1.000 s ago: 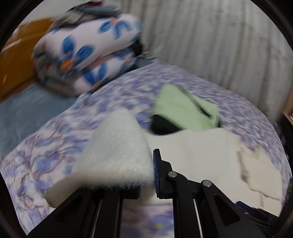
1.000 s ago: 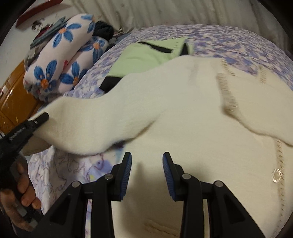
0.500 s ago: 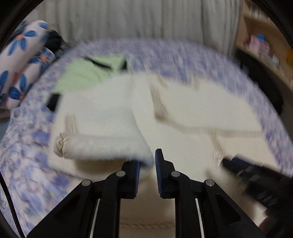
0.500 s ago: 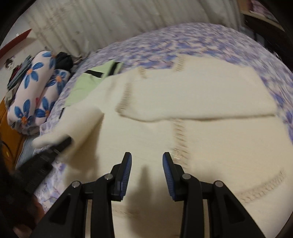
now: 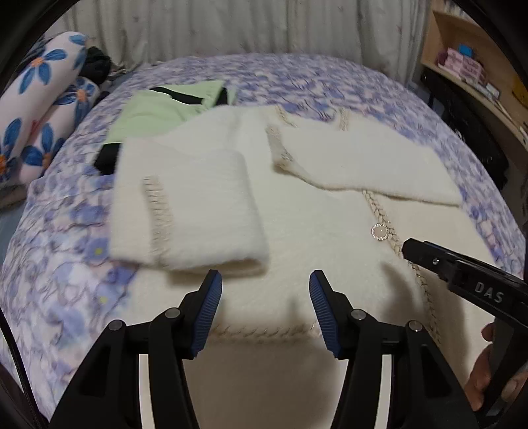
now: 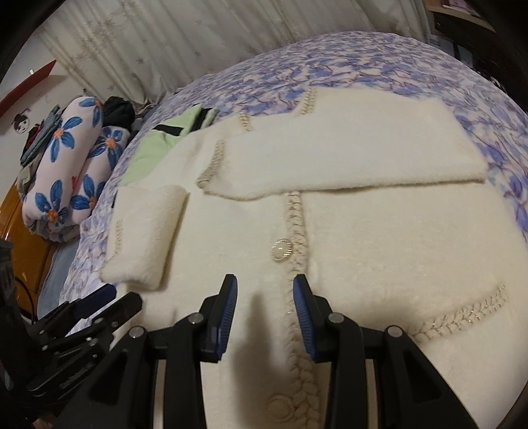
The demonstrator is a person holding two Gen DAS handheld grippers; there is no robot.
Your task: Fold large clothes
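Floral quilt roll [image 6: 71,165] left; curtain [image 5: 231,26] behind.

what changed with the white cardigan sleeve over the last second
The left tool carried the fluffy white cardigan's left sleeve in from the bedspread side, laid it folded on the cardigan body, and its jaws have just been opening, nothing between them now. The right tool stayed open and empty. The right sleeve stayed folded across; the green garment did not move.

One fuzzy white cardigan [image 6: 379,237] is lying on one floral bedspread [image 6: 346,62], showing two folded sleeves and two round buttons. One green garment [image 5: 155,109] is lying far left. Two flowered rolls [image 6: 72,158] are sitting beyond. Two grippers are hovering near.
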